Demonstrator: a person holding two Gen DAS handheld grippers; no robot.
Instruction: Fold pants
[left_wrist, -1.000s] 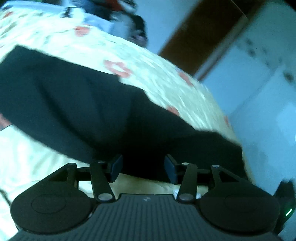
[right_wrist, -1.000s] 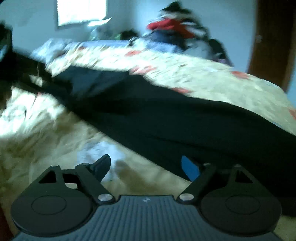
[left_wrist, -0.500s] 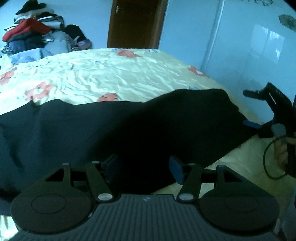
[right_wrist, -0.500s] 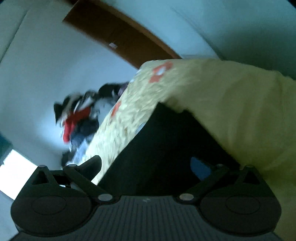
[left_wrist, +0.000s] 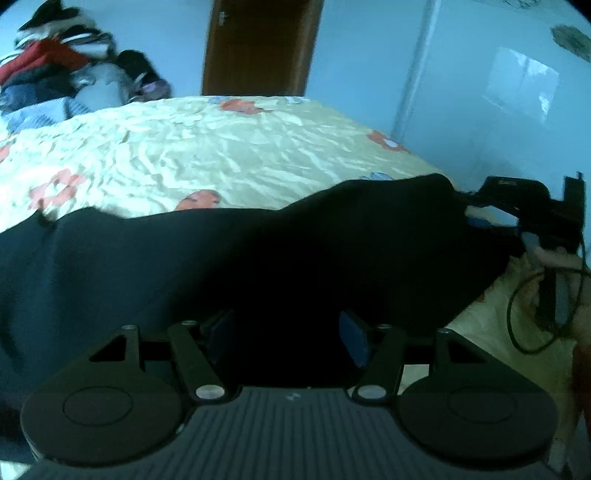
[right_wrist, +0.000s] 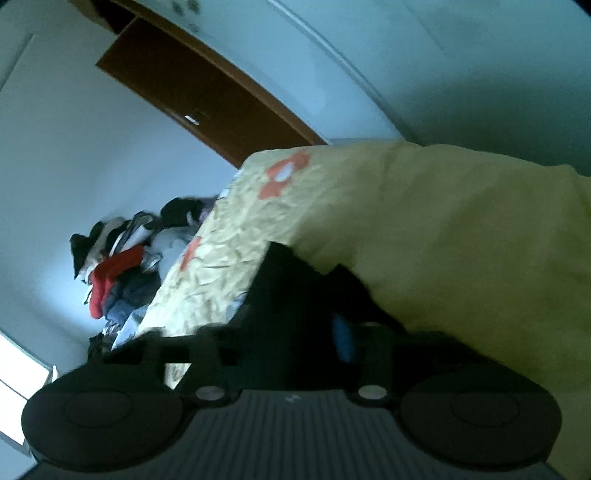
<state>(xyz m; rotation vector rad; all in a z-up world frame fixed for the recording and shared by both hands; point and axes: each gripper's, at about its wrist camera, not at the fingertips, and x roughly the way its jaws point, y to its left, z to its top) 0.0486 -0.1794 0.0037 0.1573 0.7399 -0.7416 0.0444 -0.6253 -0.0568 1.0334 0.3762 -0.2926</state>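
Left gripper (left_wrist: 288, 338) sits low in the middle of its view, fingers apart, with the black pants (left_wrist: 236, 266) between them. Whether it pinches the cloth, I cannot tell. Right gripper (right_wrist: 284, 339) looks closed on the pants' (right_wrist: 291, 295) edge, but it is blurry. Pants stretch across the flowered bed (left_wrist: 207, 155). Clothes pile (left_wrist: 55, 74) sits upper left.

Matt black cloth pants (left_wrist: 258, 258) — crinkled, floral cloth bedspread (left_wrist: 221, 155).
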